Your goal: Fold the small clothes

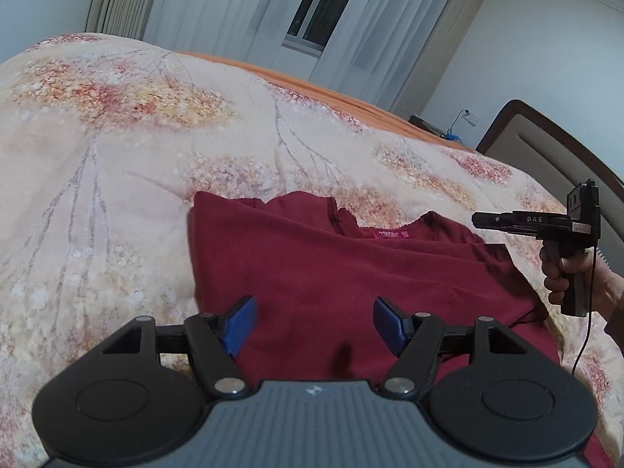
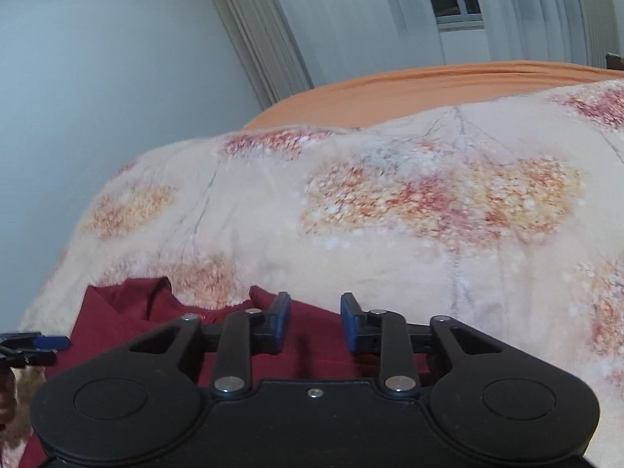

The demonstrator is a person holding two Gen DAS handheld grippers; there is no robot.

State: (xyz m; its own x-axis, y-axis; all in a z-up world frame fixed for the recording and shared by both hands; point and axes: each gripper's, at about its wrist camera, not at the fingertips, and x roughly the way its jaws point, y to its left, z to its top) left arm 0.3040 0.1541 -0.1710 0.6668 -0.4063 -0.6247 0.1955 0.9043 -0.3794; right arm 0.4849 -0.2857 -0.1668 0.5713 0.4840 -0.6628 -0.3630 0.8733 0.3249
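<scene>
A dark red garment [image 1: 331, 273] lies partly folded on the floral bedspread [image 1: 117, 156], its neckline and label toward the far side. My left gripper [image 1: 314, 321] is open above the garment's near part, blue pads apart and empty. My right gripper [image 2: 315, 321] is open over the garment's right edge [image 2: 312, 335], nothing between its pads. The right gripper also shows in the left wrist view [image 1: 477, 220], held in a hand at the garment's right side. The left gripper's blue tip shows at the left edge of the right wrist view [image 2: 50, 341].
The bedspread [image 2: 390, 214] covers an orange sheet [image 2: 429, 89] at the far side. A padded headboard [image 1: 553, 144] stands at the right. Curtains and a window [image 1: 327, 4] are behind the bed. A wall socket with a blue cable [image 1: 464, 117] is near the headboard.
</scene>
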